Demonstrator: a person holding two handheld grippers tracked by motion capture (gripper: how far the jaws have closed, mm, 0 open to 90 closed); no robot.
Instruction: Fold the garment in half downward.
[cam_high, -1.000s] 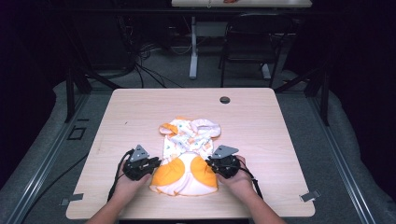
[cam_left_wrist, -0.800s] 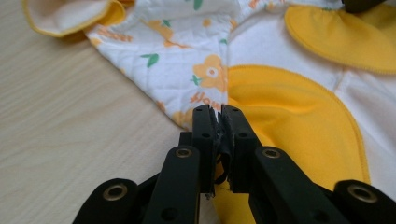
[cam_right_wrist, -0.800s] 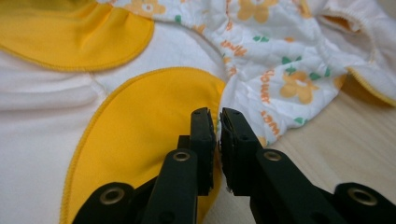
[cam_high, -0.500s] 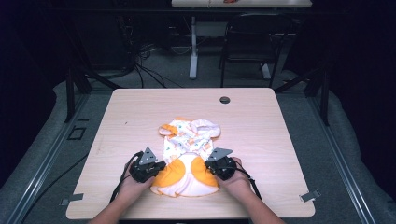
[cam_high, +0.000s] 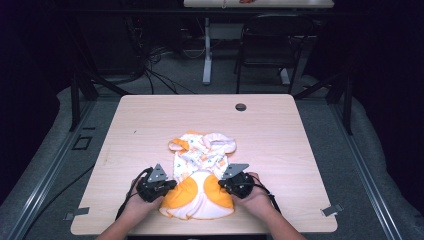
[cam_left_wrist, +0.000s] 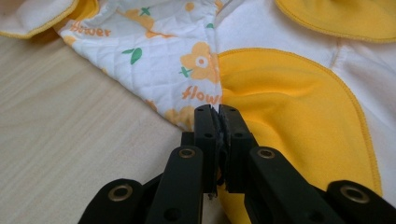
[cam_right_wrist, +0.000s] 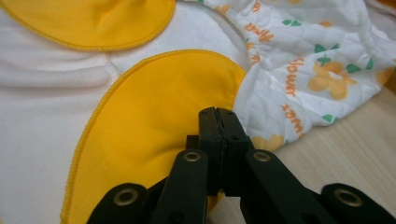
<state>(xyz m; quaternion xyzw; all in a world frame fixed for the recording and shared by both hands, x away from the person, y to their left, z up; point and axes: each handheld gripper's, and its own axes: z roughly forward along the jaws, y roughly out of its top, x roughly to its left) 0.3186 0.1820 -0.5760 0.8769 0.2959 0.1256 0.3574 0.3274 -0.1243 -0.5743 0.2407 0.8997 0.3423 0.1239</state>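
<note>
A small baby garment (cam_high: 201, 172), white with orange patches and a flower print, lies flat on the wooden table (cam_high: 150, 120) near its front edge. My left gripper (cam_high: 171, 185) sits at the garment's left side. In the left gripper view its jaws (cam_left_wrist: 218, 111) have just been closing and now pinch the fabric edge where an orange patch (cam_left_wrist: 289, 107) meets the printed cloth. My right gripper (cam_high: 223, 183) is at the garment's right side. It is shut (cam_right_wrist: 218, 112) on the edge of the other orange patch (cam_right_wrist: 159, 107).
A round cable hole (cam_high: 240, 106) sits near the table's far edge. Beyond the table stand a black chair (cam_high: 272, 40) and another table's leg (cam_high: 207, 55), with cables on the floor (cam_high: 150, 65). Bare wood lies to both sides of the garment.
Both grippers have shifted inward onto the garment's lower sides, and their jaws have closed on the fabric. The garment itself has barely moved.
</note>
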